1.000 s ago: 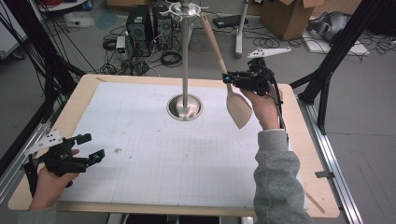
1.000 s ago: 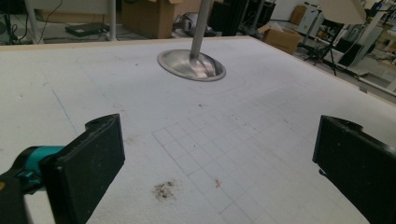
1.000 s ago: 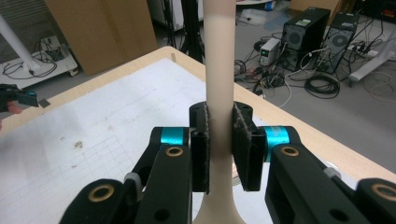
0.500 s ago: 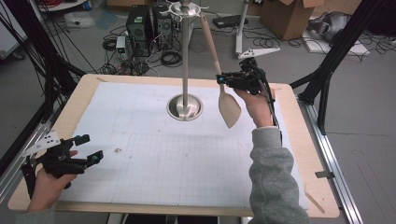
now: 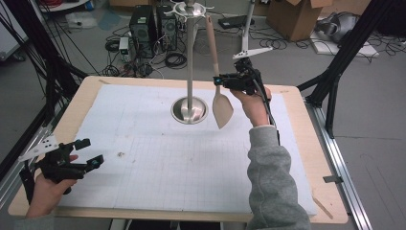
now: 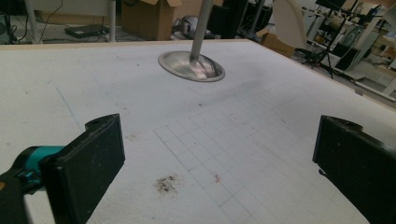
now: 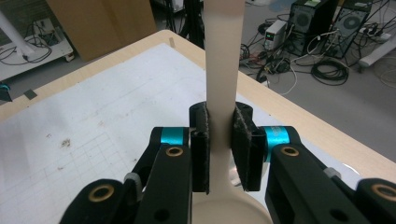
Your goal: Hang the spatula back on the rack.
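Note:
A pale wooden spatula (image 5: 222,110) hangs almost upright, blade down, just right of the metal stand's pole (image 5: 190,57). Its handle (image 7: 223,56) reaches up near the hook ring at the stand's top; whether it touches a hook I cannot tell. My right gripper (image 5: 219,81) is shut on the spatula's neck just above the blade, and the pads (image 7: 243,140) press both sides in the right gripper view. My left gripper (image 5: 91,152) rests low at the table's near left corner, open with nothing between its jaws (image 6: 219,158). The stand's round base (image 6: 191,66) lies ahead of it.
A white gridded mat (image 5: 158,158) covers the wooden table (image 5: 330,201). Black frame posts (image 5: 342,57) flank the table. Computer towers (image 5: 143,24), cables and cardboard boxes (image 5: 297,17) sit on the floor beyond the far edge.
The right gripper has carried the spatula left, closer to the stand's pole, and the spatula now hangs more upright. The left gripper has stayed put.

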